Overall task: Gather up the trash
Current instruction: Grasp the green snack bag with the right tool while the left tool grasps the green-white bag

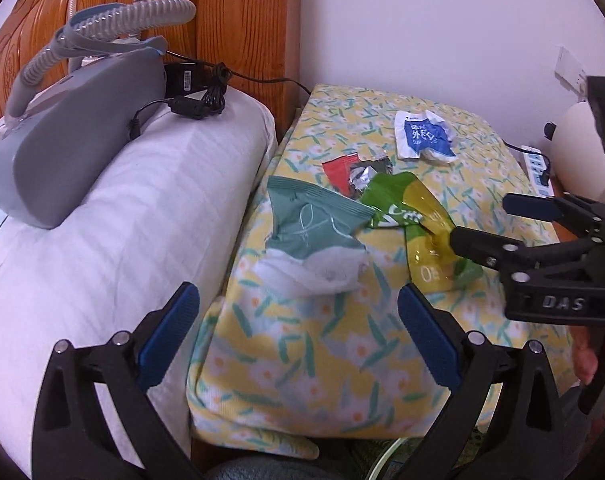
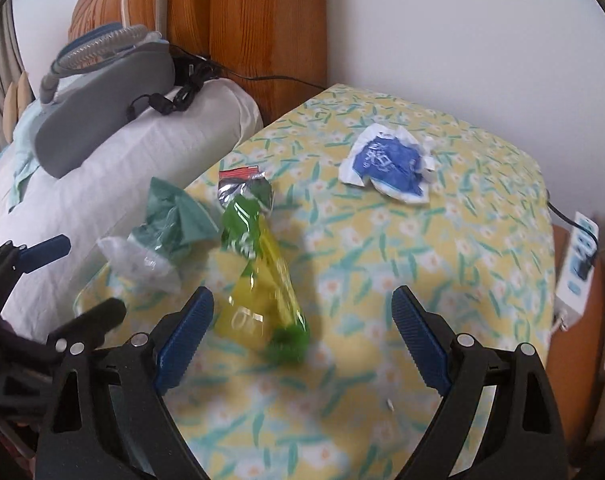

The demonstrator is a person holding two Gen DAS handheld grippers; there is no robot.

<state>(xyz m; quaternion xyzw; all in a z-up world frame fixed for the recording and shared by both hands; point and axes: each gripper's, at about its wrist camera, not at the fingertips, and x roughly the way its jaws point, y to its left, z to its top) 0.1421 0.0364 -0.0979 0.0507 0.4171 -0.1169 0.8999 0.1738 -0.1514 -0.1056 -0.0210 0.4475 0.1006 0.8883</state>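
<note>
Wrappers lie on a yellow floral pillow (image 1: 302,352). A teal and white wrapper (image 1: 318,240) lies at its left edge, also in the right wrist view (image 2: 166,232). A green and yellow wrapper (image 1: 418,220) lies beside it (image 2: 262,272). A red and silver wrapper (image 1: 354,172) lies behind them (image 2: 242,184). A blue and white packet (image 1: 422,136) lies farther back (image 2: 386,164). My left gripper (image 1: 298,332) is open just short of the teal wrapper. My right gripper (image 2: 302,336) is open over the near end of the green wrapper; it shows at right in the left wrist view (image 1: 482,220).
A white pillow (image 1: 102,240) at left carries a grey device (image 1: 74,132) with a ribbed hose (image 1: 114,16) and black cables (image 1: 198,100). A wooden headboard (image 1: 238,20) stands behind. A white power strip (image 2: 574,264) sits on a wooden stand at right.
</note>
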